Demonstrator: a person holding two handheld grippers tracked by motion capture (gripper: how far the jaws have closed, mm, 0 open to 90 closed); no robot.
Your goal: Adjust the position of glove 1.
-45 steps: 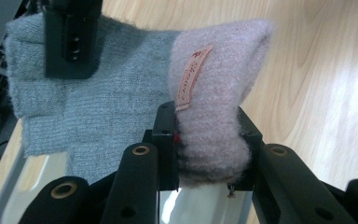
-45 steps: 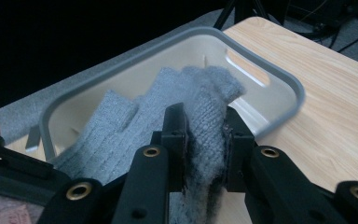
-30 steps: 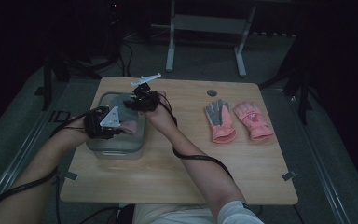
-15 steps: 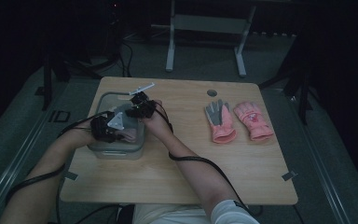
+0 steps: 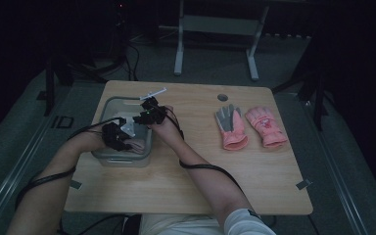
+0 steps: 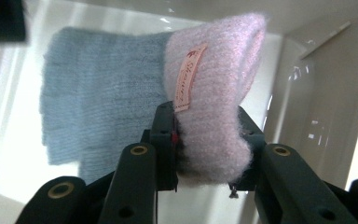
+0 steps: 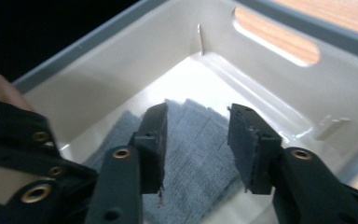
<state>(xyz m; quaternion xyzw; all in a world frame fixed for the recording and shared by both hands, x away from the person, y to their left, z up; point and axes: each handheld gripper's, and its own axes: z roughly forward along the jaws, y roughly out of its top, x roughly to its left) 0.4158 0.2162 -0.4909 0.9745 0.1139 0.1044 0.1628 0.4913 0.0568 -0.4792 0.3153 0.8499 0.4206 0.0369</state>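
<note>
A grey plastic bin [image 5: 122, 159] stands on the left of the wooden table, and both grippers reach into it. My left gripper [image 6: 205, 140] [image 5: 120, 134] is shut on a fuzzy pale pink knit glove [image 6: 219, 93] with a small label, held just above the bin floor. A blue-grey knit glove [image 6: 98, 102] [image 7: 200, 172] lies flat on the bin floor. My right gripper [image 7: 196, 135] [image 5: 144, 115] hovers over that blue-grey glove. Its jaws have just been opening and nothing is between them.
Two ski gloves lie palm down on the right half of the table: one grey and pink [image 5: 231, 128], one pink [image 5: 265, 126]. A round cable hole [image 5: 222, 97] sits near the far edge. The bin walls [image 7: 121, 60] close in around both grippers.
Both hands have sunk from above the bin's rim down into the bin. The left gripper has also come a little toward the bin's near side.
</note>
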